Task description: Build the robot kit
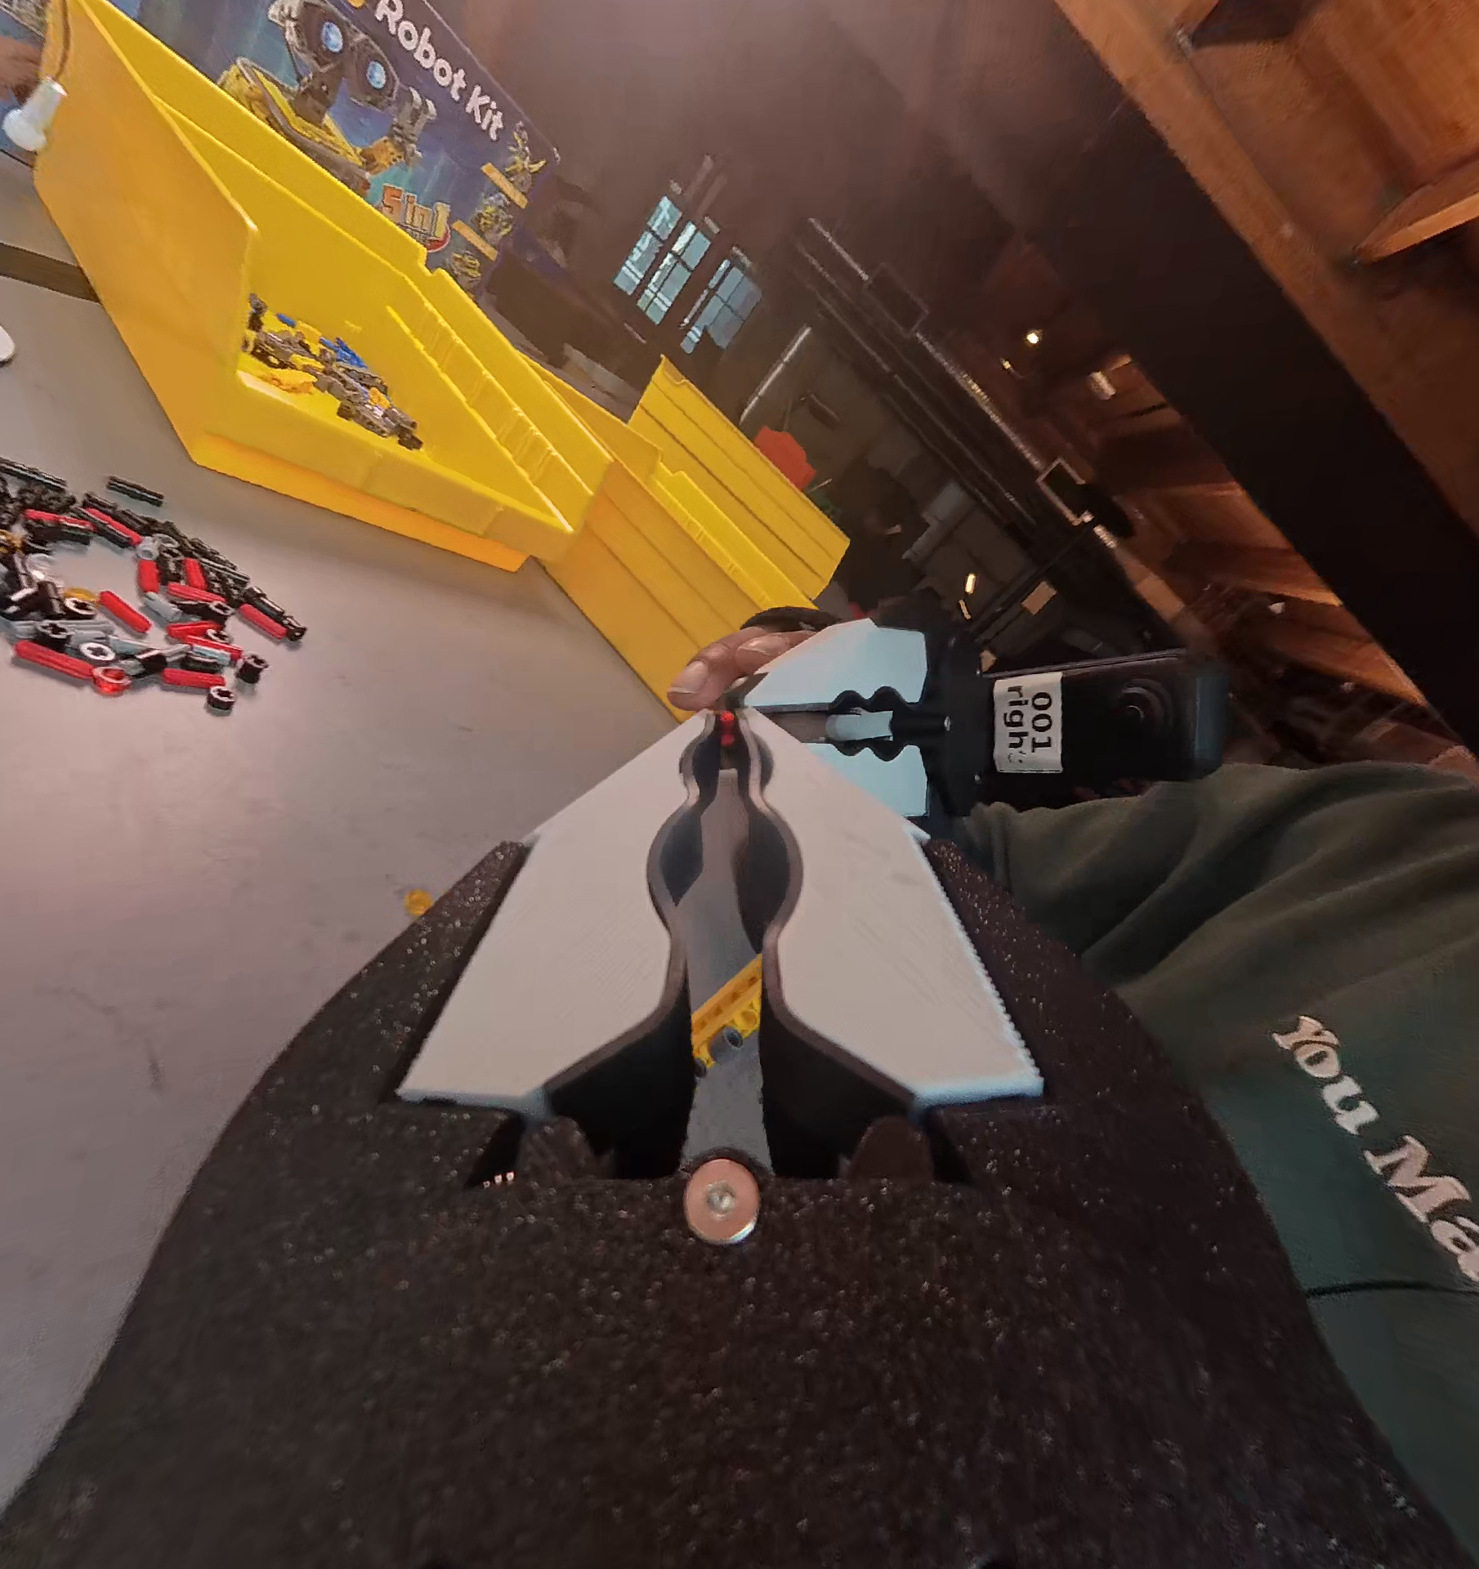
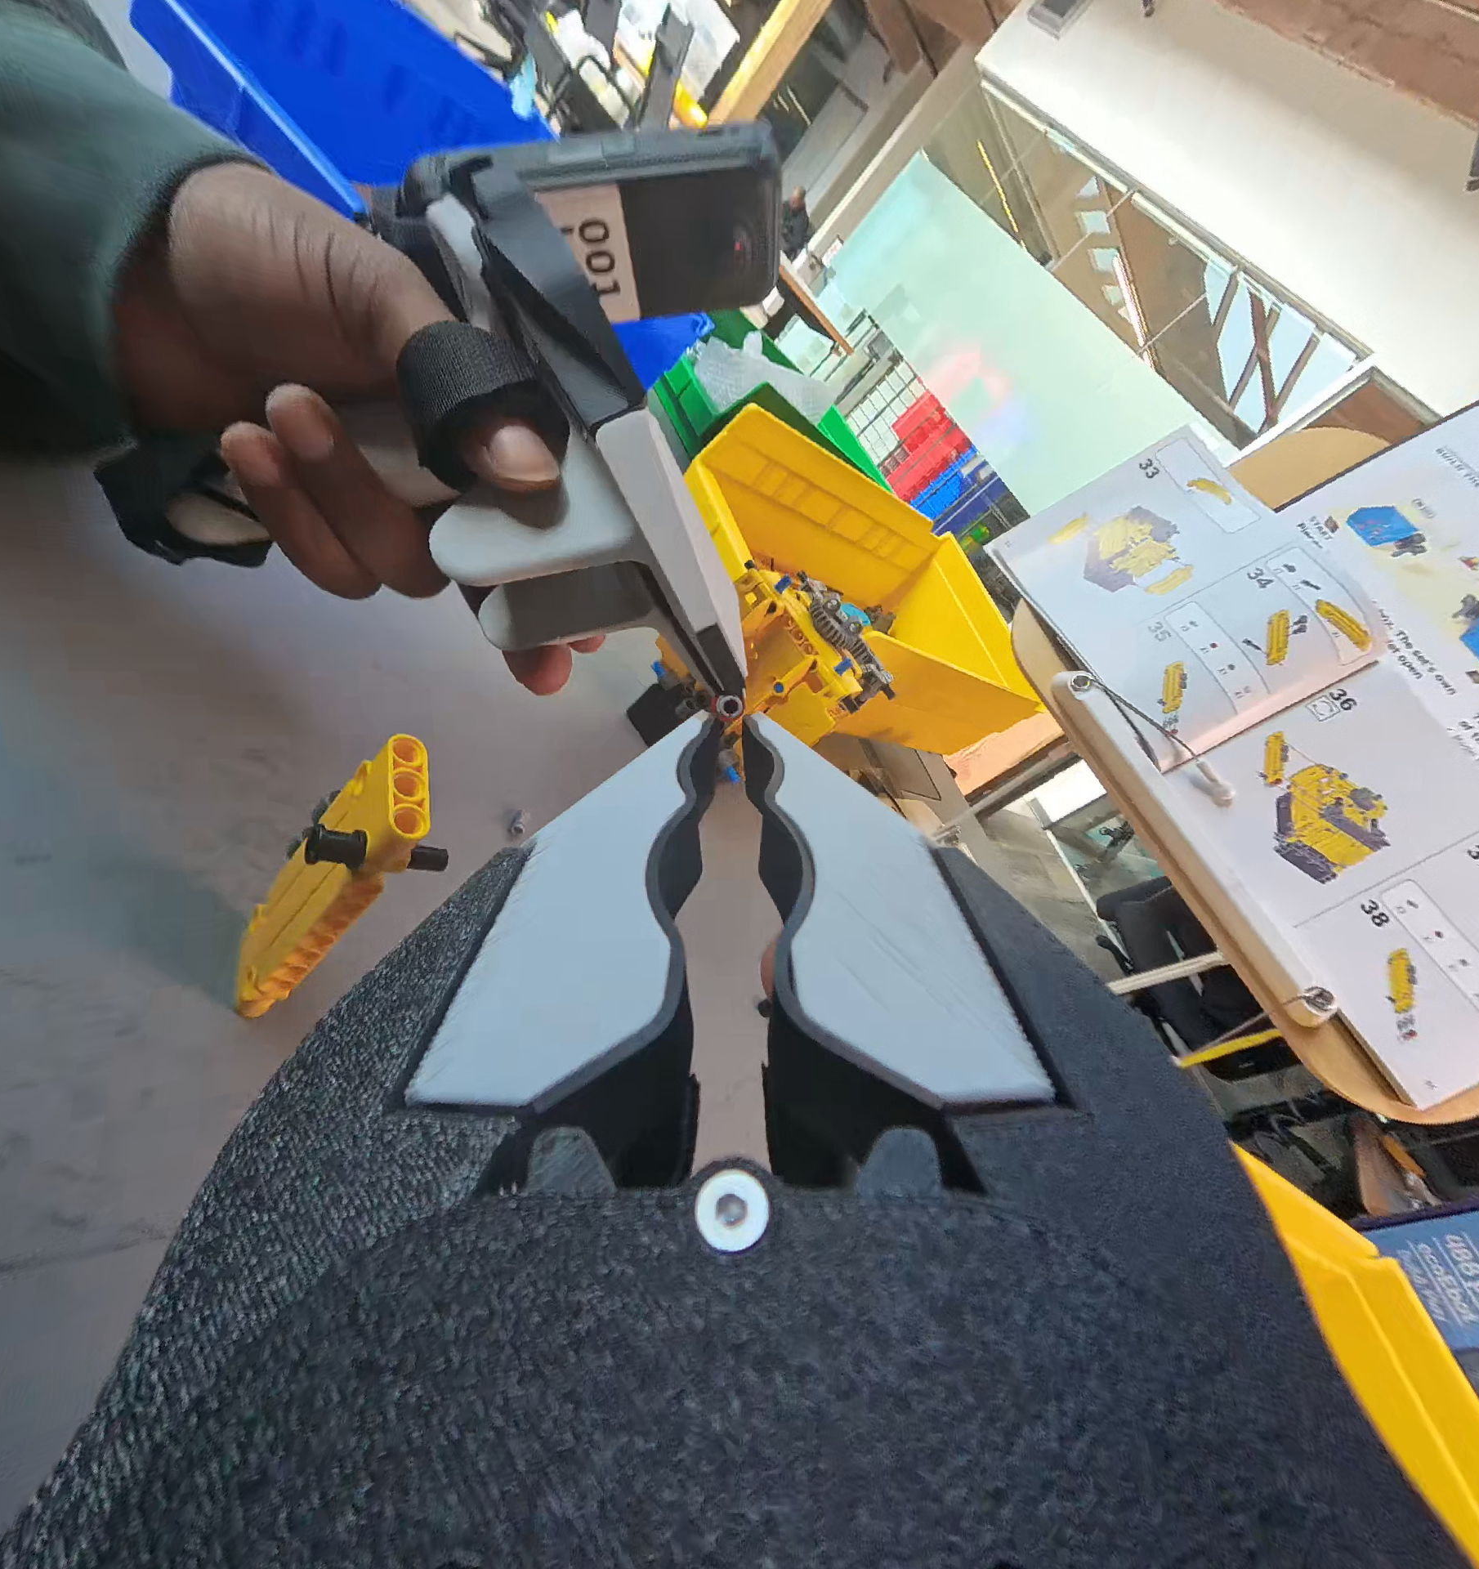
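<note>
My left gripper (image 1: 724,728) is shut on a small red pin (image 1: 726,732) at its very tips, held above the grey table (image 1: 252,849). My right gripper (image 2: 729,722) meets it tip to tip; its jaws stand a narrow gap apart with nothing between them. In the right wrist view the pin (image 2: 729,705) shows end-on just past those tips, pinched by the left gripper (image 2: 719,692), which a hand holds. The right gripper (image 1: 770,709) comes in from the right in the left wrist view. A yellow beam with black pins (image 2: 337,866) lies on the table below.
A pile of red, black and grey pieces (image 1: 99,586) lies on the table at left. Yellow bins (image 1: 295,340) and a kit box (image 1: 396,110) stand behind. A part-built yellow model (image 2: 812,645) sits by a yellow bin (image 2: 846,526). An instruction booklet (image 2: 1313,722) stands at right. Left and right tips are no more than a few centimetres apart.
</note>
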A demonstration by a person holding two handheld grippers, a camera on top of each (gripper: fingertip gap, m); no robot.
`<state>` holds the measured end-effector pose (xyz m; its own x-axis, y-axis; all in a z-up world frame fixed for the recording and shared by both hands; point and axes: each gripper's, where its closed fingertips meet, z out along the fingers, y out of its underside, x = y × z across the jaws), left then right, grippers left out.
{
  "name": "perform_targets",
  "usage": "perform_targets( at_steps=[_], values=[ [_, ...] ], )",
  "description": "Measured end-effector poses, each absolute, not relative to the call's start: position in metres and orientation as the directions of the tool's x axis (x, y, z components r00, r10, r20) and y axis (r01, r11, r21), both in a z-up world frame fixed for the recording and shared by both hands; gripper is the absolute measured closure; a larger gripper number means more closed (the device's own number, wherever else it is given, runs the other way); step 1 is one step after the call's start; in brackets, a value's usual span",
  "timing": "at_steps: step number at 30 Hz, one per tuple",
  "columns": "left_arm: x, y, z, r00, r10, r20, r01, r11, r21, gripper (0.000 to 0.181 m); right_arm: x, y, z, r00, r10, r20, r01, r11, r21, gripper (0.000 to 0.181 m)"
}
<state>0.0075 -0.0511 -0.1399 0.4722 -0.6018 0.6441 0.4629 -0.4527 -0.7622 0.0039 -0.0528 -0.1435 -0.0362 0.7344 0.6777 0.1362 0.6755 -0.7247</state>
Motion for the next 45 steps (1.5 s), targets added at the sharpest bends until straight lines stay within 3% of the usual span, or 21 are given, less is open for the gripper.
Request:
perform_targets(
  at_steps=[7, 15, 19, 23, 27, 33, 45],
  values=[
    [0.015, -0.062, -0.124, 0.193, -0.630, 0.753, 0.566, -0.555, -0.609, 0.180, 0.010, -0.065, -0.129, -0.064, 0.779, 0.624, 0.011, 0.626, -0.780, 0.175],
    [0.020, -0.065, -0.120, 0.047, -0.603, 0.797, 0.595, -0.624, -0.507, 0.179, 0.014, -0.071, -0.120, -0.086, 0.815, 0.574, -0.050, 0.572, -0.819, 0.177],
    [0.014, -0.059, -0.127, 0.218, -0.610, 0.762, 0.567, -0.556, -0.608, 0.176, 0.011, -0.058, -0.126, -0.070, 0.823, 0.564, 0.033, 0.567, -0.823, 0.177],
    [0.013, -0.056, -0.134, 0.436, -0.618, 0.654, 0.460, -0.472, -0.752, 0.169, 0.008, -0.050, -0.137, -0.040, 0.742, 0.670, 0.132, 0.668, -0.732, 0.177],
    [0.015, -0.054, -0.141, 0.525, -0.603, 0.600, 0.400, -0.448, -0.800, 0.171, 0.005, -0.056, -0.144, -0.051, 0.671, 0.739, 0.158, 0.736, -0.658, 0.177],
    [0.019, -0.059, -0.137, 0.437, -0.624, 0.648, 0.430, -0.487, -0.760, 0.173, 0.007, -0.062, -0.137, -0.054, 0.691, 0.721, 0.097, 0.723, -0.684, 0.177],
    [0.025, -0.080, -0.105, 0.023, -0.675, 0.738, 0.542, -0.611, -0.576, 0.178, 0.020, -0.078, -0.111, -0.119, 0.805, 0.582, -0.077, 0.577, -0.813, 0.172]
  ],
)
